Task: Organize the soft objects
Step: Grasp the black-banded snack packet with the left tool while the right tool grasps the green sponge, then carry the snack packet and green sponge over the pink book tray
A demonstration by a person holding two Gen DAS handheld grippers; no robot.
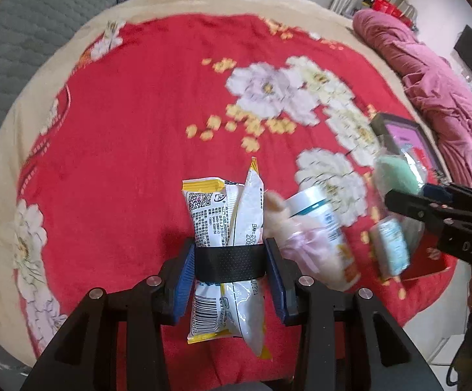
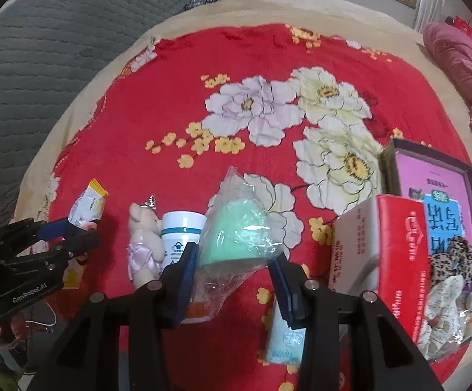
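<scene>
My left gripper [image 1: 229,262] is shut on two white and yellow snack packets [image 1: 232,215], held above the red flowered blanket [image 1: 131,104]. My right gripper [image 2: 234,280] is shut on a green sponge in a clear bag [image 2: 239,231]; it shows at the right edge of the left wrist view [image 1: 395,169]. A small plush bear in a pink dress [image 2: 145,244] and a white jar [image 2: 180,231] lie between the grippers. A pale blue tissue pack [image 2: 284,342] lies under the right gripper. The open box [image 2: 437,202] at the right holds soft items.
A red and white carton [image 2: 382,254] stands against the box, next to my right gripper. A pink quilt [image 1: 431,75] is bunched at the far right. A grey quilted cover [image 2: 40,49] lies beyond the blanket's left edge.
</scene>
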